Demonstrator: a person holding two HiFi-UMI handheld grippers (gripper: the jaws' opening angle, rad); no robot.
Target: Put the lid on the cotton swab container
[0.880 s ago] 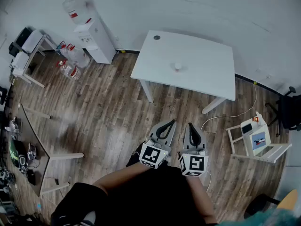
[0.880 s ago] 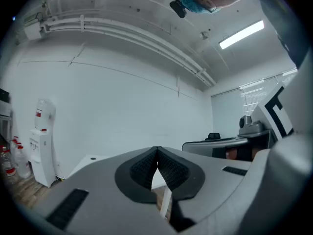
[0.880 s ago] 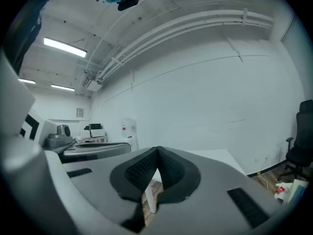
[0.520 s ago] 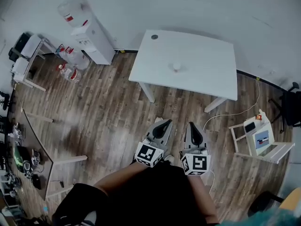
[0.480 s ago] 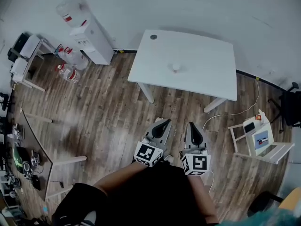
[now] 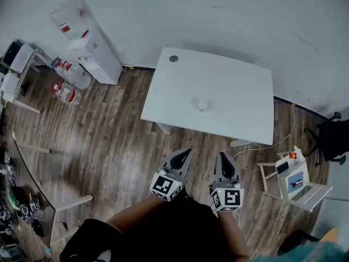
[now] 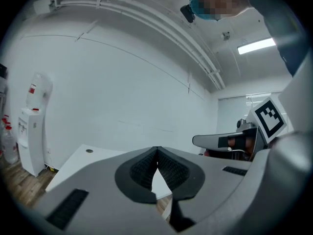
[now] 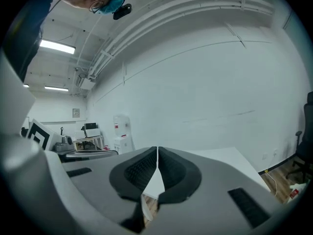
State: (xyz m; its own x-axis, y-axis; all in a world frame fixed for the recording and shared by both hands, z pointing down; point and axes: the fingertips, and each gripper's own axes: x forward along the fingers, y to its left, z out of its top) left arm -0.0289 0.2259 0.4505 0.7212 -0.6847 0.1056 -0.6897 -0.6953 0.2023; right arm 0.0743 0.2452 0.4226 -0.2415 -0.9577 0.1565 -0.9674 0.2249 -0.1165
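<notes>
A small white round container (image 6: 202,106) stands near the middle of the white table (image 6: 240,91) in the head view; too small to tell whether it has a lid. A grey disc (image 6: 173,59) sits at the table's far left corner. My left gripper (image 6: 185,152) and right gripper (image 6: 223,155) are held side by side over the wood floor, short of the table's near edge, both shut and empty. In the left gripper view the pads (image 7: 156,151) meet with nothing between them. The right gripper view shows the same shut jaws (image 8: 157,150) and the table (image 8: 230,155) ahead.
A water dispenser (image 6: 87,37) stands by the wall at the left, with water bottles (image 6: 68,86) on the floor beside it. A small white stand with a screen (image 6: 294,182) and a black chair (image 6: 332,141) are at the right. A cluttered desk (image 6: 22,201) runs along the left edge.
The table has come nearer and lower in the head view as the person moves toward it. Both grippers stay shut, side by side in front of the body.
</notes>
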